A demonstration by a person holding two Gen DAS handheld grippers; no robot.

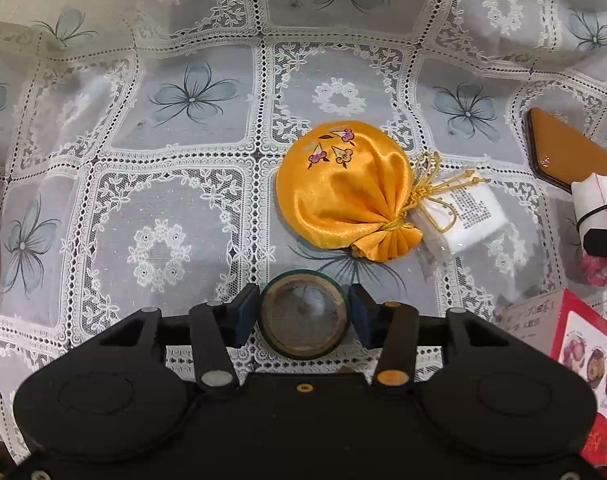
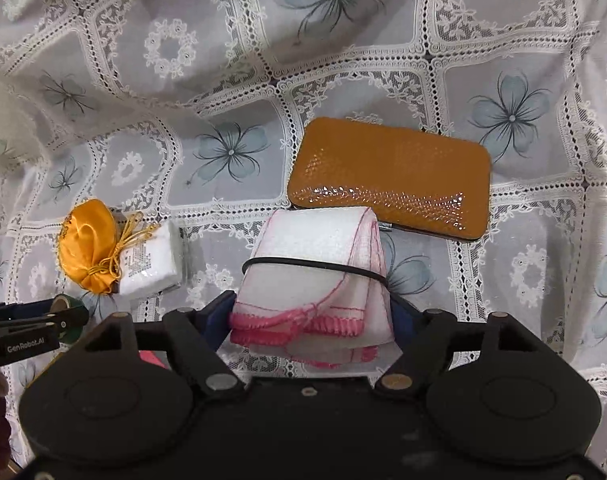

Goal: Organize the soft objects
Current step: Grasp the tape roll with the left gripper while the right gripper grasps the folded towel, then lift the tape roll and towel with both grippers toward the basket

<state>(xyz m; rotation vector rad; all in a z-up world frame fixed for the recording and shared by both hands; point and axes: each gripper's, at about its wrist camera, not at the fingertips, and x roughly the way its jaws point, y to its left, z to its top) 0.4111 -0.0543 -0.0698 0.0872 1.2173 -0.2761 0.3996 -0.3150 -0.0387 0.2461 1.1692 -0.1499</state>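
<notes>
My left gripper (image 1: 303, 314) is shut on a green tape roll (image 1: 303, 344), held just above the lace tablecloth. Ahead of it lies an orange satin drawstring pouch (image 1: 343, 188) with a white packet (image 1: 463, 212) beside its tied neck. My right gripper (image 2: 313, 312) is shut on a folded white cloth with pink edging (image 2: 319, 272), bound by a black elastic band. The pouch (image 2: 85, 248) and packet (image 2: 151, 264) show to its left, and the left gripper with the tape (image 2: 65, 308) sits at the lower left.
A glossy tan case (image 2: 391, 180) lies just beyond the cloth; it also shows at the right in the left wrist view (image 1: 567, 152). A red printed box (image 1: 587, 364) sits at the lower right. The lace tablecloth (image 1: 183, 200) rises in folds at the back.
</notes>
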